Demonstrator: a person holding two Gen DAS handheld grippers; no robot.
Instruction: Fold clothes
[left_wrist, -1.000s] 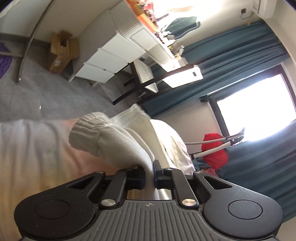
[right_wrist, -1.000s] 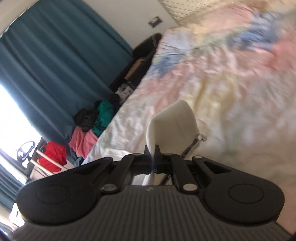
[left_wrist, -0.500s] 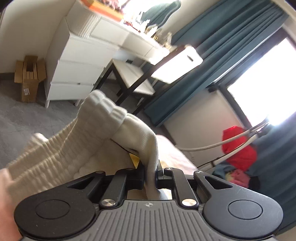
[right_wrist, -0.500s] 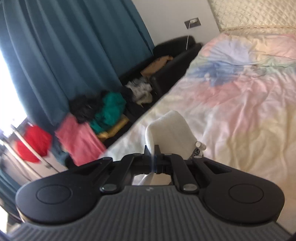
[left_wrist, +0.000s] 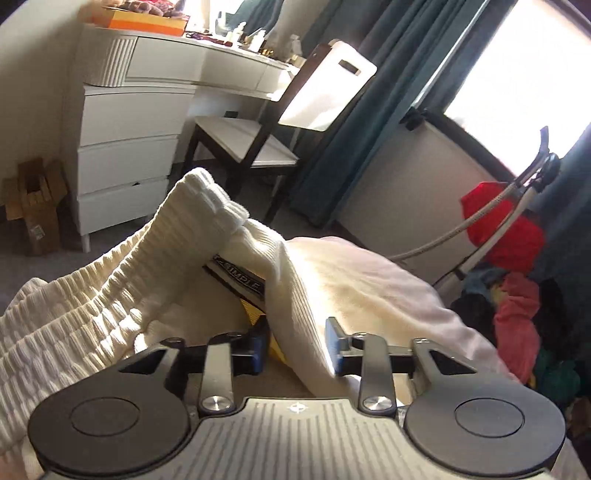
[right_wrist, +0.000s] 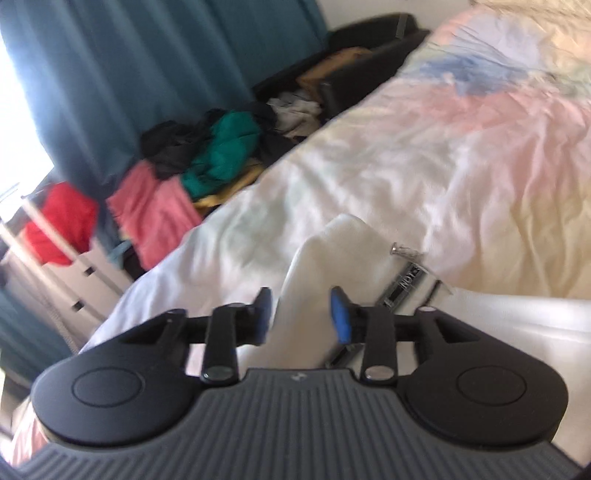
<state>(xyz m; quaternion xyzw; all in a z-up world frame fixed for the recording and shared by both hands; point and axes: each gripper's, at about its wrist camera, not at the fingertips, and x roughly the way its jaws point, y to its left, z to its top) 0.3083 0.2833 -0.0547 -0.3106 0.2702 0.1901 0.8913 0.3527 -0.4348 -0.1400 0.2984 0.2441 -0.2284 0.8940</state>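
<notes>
Left gripper (left_wrist: 297, 347): you've just let go; jaws apart around the white garment (left_wrist: 122, 295).
Right gripper (right_wrist: 301, 314): also newly released, cloth between.
Meaning: garment probably laid down.

Garment: the knit garment (left_wrist: 110, 295) lies on the bed (right_wrist: 480, 147), between my spread jaws.
Chair: the chair (left_wrist: 251, 144) stands right of the dresser (left_wrist: 125, 125).

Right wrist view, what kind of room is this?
Most likely a bedroom in a home: a bed with a pastel cover, clothes piled beside it under teal curtains, and in the left view a white dresser with a chair.
</notes>
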